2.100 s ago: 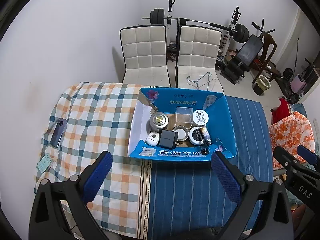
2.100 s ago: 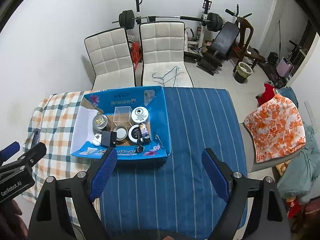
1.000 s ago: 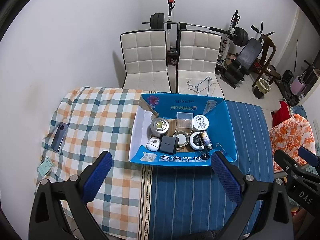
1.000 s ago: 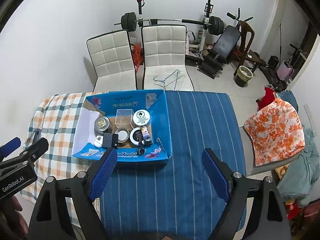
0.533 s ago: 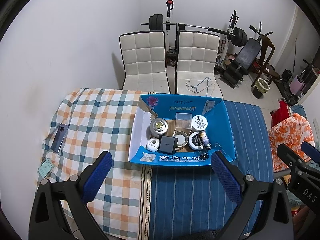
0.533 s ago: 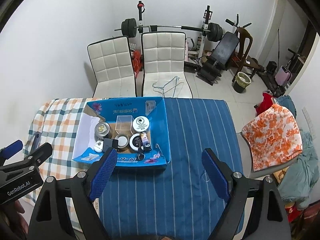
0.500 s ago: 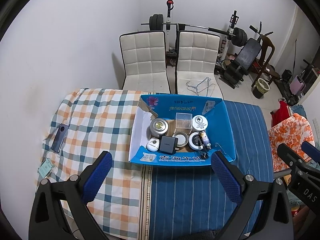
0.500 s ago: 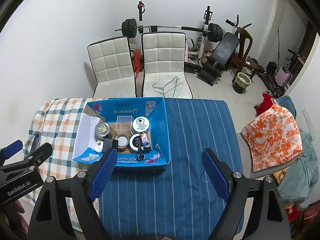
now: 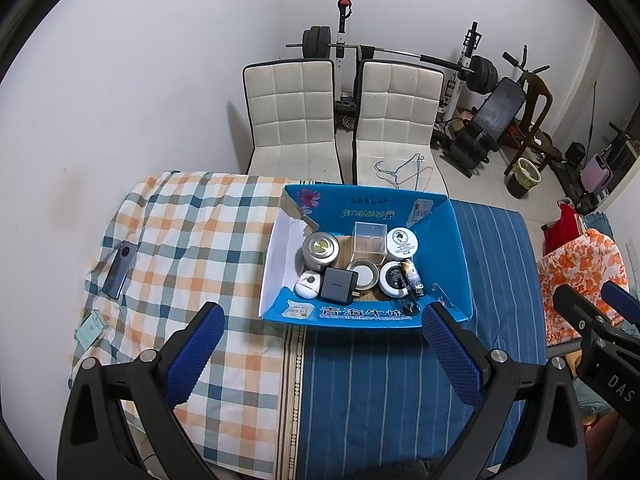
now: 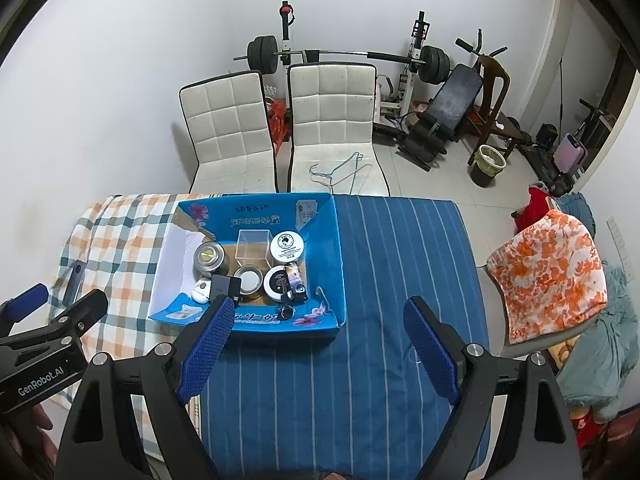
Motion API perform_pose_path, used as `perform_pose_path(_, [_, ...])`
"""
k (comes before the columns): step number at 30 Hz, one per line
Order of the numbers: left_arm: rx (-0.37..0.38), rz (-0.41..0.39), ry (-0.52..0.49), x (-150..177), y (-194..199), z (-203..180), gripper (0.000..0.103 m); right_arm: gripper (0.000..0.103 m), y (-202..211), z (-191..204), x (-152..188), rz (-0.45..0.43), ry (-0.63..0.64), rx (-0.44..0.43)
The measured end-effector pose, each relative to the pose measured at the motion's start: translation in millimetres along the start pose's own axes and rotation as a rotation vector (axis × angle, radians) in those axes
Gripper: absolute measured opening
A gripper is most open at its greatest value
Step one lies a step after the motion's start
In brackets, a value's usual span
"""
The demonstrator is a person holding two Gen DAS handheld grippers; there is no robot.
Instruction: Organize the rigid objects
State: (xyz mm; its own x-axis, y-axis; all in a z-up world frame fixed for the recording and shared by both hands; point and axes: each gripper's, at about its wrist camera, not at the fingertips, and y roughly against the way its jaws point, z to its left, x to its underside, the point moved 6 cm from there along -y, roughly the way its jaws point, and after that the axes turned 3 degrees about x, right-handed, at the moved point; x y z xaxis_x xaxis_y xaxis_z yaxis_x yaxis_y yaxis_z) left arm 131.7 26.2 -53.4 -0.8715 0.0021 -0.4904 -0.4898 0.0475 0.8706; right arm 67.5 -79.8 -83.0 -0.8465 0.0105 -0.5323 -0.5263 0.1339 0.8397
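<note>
A blue cardboard box point(image 9: 452, 248) point(image 10: 328, 248) stands on the table and holds several items: a metal tin point(image 9: 320, 249), a clear plastic cube point(image 9: 369, 236), a white jar point(image 9: 401, 241), a black charger point(image 9: 340, 282), a white round case point(image 9: 308, 285) and a small dark bottle point(image 9: 413, 277). My left gripper point(image 9: 320, 340) is open and empty, high above the table on the near side of the box. My right gripper point(image 10: 318, 336) is open and empty, also high above the near side. Each gripper shows at the edge of the other's view.
The table has a plaid cloth point(image 9: 192, 232) on the left and a blue striped cloth point(image 10: 400, 280) on the right. A phone point(image 9: 119, 264) and a small card point(image 9: 90, 326) lie at the left edge. Two white chairs point(image 9: 292, 120) stand behind; an orange floral cloth point(image 10: 548, 272) lies right.
Both grippers have risen and drawn back a little, so the box looks slightly smaller and farther. Both stay open and empty. Nothing in the box has moved.
</note>
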Motion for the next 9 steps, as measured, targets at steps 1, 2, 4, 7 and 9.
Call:
perform_pose_path(1, [0.001, -0.001, -0.001, -0.2, 0.1, -0.2, 0.101, 0.089, 0.1, 0.0, 0.0, -0.001, 0.001, 0.000])
perform_pose_path(2, [0.001, -0.001, -0.001, 0.1, 0.0, -0.2, 0.101, 0.089, -0.1, 0.1, -0.1, 0.000, 0.003, 0.000])
perform_pose_path(4, [0.001, -0.003, -0.001, -0.1, -0.1, -0.5, 0.101, 0.089, -0.1, -0.1, 0.3, 0.001, 0.000, -0.001])
perform_pose_path(7, [-0.003, -0.016, -0.001, 0.0, 4.4, 1.0, 0.101, 0.089, 0.1, 0.1, 0.2, 0.001, 0.002, -0.001])
perform_pose_path(9, [-0.001, -0.019, 0.000, 0.0, 5.8, 1.2, 0.101, 0.089, 0.2, 0.1, 0.5, 0.001, 0.004, -0.001])
